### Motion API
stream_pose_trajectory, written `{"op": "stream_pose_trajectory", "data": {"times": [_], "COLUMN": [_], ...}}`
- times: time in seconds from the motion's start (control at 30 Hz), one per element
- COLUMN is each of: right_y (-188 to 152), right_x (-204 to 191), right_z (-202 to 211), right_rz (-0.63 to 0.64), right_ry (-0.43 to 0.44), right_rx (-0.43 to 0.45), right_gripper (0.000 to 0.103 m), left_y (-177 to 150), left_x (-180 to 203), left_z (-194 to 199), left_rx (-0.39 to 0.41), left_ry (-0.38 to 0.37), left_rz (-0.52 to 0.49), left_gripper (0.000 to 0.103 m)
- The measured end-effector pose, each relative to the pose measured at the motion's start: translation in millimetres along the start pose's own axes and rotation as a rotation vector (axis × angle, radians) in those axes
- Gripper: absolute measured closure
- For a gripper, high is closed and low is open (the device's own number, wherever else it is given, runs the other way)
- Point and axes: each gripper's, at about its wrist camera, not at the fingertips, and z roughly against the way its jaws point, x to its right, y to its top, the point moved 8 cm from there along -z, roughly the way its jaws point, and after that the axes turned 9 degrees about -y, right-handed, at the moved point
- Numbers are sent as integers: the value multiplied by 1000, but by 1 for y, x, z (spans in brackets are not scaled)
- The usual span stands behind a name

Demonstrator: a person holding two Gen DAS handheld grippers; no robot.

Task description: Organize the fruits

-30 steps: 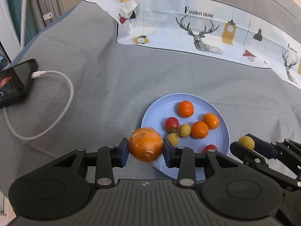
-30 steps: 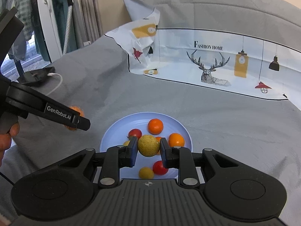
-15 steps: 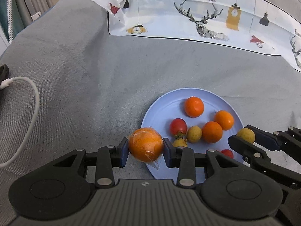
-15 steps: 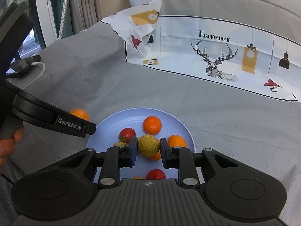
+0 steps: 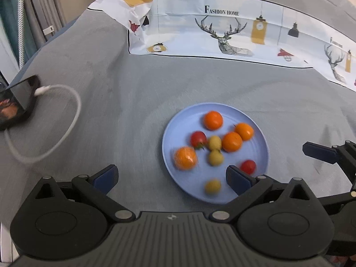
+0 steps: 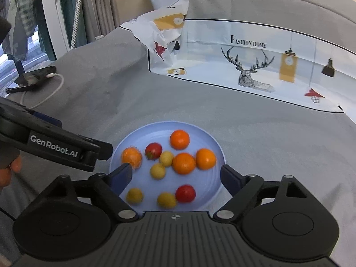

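Observation:
A light blue plate (image 5: 259, 155) (image 6: 211, 189) lies on the grey cloth and holds several oranges, two red tomatoes and several small yellow fruits. A plastic-wrapped orange (image 5: 185, 158) (image 6: 131, 157) lies blurred at the plate's left side. Two yellow fruits (image 6: 134, 196) (image 6: 166, 199) look blurred on its near part. My left gripper (image 5: 171, 179) hovers over the plate's near left edge, its jaws opening wide and holding nothing. My right gripper (image 6: 176, 178) hangs above the near half of the plate, jaws opening, nothing pressed between the pads. One of its fingers (image 5: 320, 153) shows at the right.
A phone (image 5: 15, 106) with a white charging cable (image 5: 73, 115) lies at the far left. A printed white cloth (image 5: 222, 33) with deer and lamps covers the back. A person's hand (image 6: 9, 169) grips the left tool. Grey cloth surrounds the plate.
Both grippers went from shut to wide open. The wrapped orange left the left jaws and the yellow fruit left the right jaws; both now lie on the plate.

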Motion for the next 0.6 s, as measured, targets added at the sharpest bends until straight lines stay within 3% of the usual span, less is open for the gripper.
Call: {"op": "stream_pose_trajectory", "data": {"times": [0.23,0.6], "right_y": [-16,-24], "right_x": [-3,-6], "right_z": [47,105], "right_rz": [-20,-27], "right_ry": [-18,-62], "right_rx": [1,82], "right_gripper": [6,4], "left_y": [-20,-38], "left_x": [6,12], "left_z": [43,84], "left_rx": [48,117], "left_ry": [5,20], "left_rz": [21,35], "left_gripper": [0,0]}}
